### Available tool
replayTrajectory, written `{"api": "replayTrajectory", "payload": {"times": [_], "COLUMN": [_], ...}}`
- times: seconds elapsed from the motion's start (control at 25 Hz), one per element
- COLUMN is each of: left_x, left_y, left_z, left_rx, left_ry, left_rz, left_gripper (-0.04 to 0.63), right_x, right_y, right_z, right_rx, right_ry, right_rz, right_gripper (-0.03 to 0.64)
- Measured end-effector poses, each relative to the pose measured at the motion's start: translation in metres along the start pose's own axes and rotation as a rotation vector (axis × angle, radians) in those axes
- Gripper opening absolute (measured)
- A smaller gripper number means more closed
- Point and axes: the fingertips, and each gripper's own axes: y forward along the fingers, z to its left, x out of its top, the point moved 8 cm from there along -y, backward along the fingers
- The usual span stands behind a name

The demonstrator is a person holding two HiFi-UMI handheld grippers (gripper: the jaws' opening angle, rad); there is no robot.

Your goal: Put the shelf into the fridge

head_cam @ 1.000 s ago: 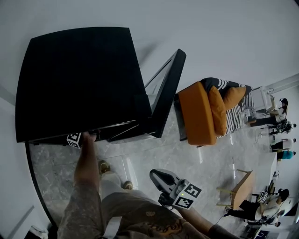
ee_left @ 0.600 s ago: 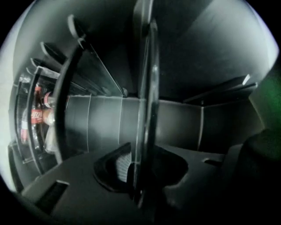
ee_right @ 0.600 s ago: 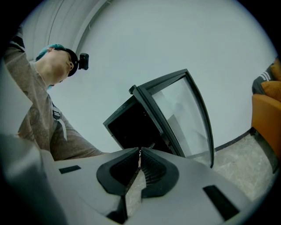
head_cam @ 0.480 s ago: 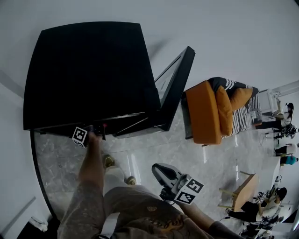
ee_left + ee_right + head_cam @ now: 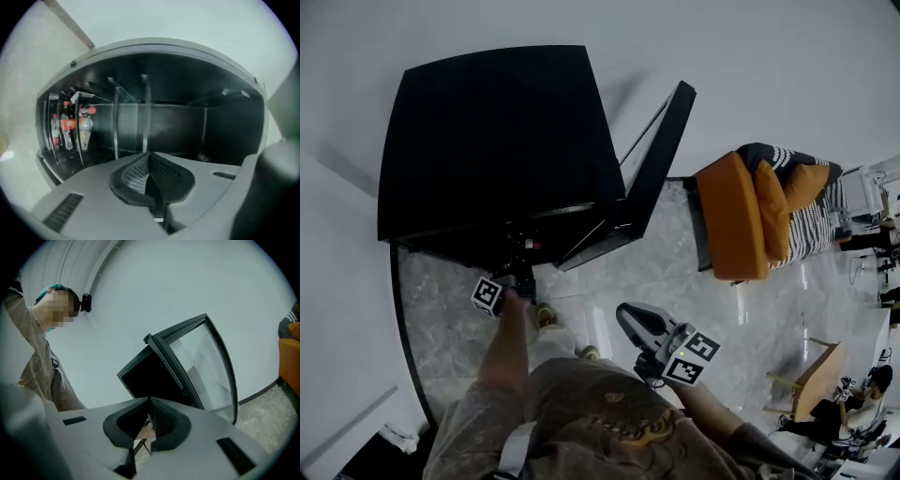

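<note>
Left gripper has just closed, its 2 jaws together with nothing between them, in front of the open fridge. The glass shelf is inside the fridge, right of the bottles. Right gripper, also closed and empty, is before the fridge door.

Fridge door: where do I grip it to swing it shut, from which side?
Probably the free upright edge of the fridge door frame, farthest from the hinge, for leverage. The door stands wide open beside the fridge, so bring the right gripper, now shut, in edge-on, jaws opened across the thin frame.
</note>
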Motion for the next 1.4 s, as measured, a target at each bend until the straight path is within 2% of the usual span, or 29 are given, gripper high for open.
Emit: {"api": "replayTrajectory", "payload": {"times": [0.16,0.32,0.52,0.64,0.76,0.92,1.0,1.08,1.2,1.28,1.4], "left_x": [-0.012,-0.029,-0.057,-0.070,-0.086,-0.111,-0.121,-0.129,-0.148,-0.160,-0.154], "left_y": [-0.006,-0.025,-0.060,-0.081,-0.098,-0.116,-0.124,-0.131,-0.136,-0.135,-0.130], "left_z": [-0.044,-0.100,-0.170,-0.203,-0.231,-0.269,-0.287,-0.302,-0.327,-0.340,-0.334], "left_rx": [-0.039,-0.061,-0.129,-0.153,-0.198,-0.293,-0.340,-0.387,-0.442,-0.458,-0.459], "left_ry": [0.083,0.228,0.240,0.308,0.435,0.670,0.760,0.808,0.809,0.796,0.824], "left_rz": [0.163,0.339,0.464,0.545,0.632,0.785,0.842,0.872,0.878,0.875,0.876], "left_gripper": [0.005,0.005,0.005,0.005,0.005,0.005,0.005,0.005,0.005,0.005,0.005], "right_x": [0.004,0.007,0.013,0.013,0.015,0.015,0.016,0.017,0.030,0.039,0.040], "right_y": [0.000,-0.001,-0.001,-0.003,-0.008,-0.015,-0.018,-0.021,-0.035,-0.046,-0.042], "right_z": [0.000,0.000,0.009,0.021,0.025,0.026,0.027,0.029,0.029,0.030,0.030], "right_rx": [0.021,0.056,0.120,0.159,0.191,0.243,0.266,0.303,0.374,0.414,0.432], "right_ry": [-0.015,-0.027,-0.038,-0.074,-0.116,-0.151,-0.172,-0.193,-0.221,-0.228,-0.230], "right_rz": [0.002,-0.001,-0.013,-0.026,-0.025,-0.016,-0.008,0.003,0.013,0.009,-0.003], "right_gripper": [0.028,0.028,0.028,0.028,0.028,0.028,0.028,0.028,0.028,0.028,0.028]}}
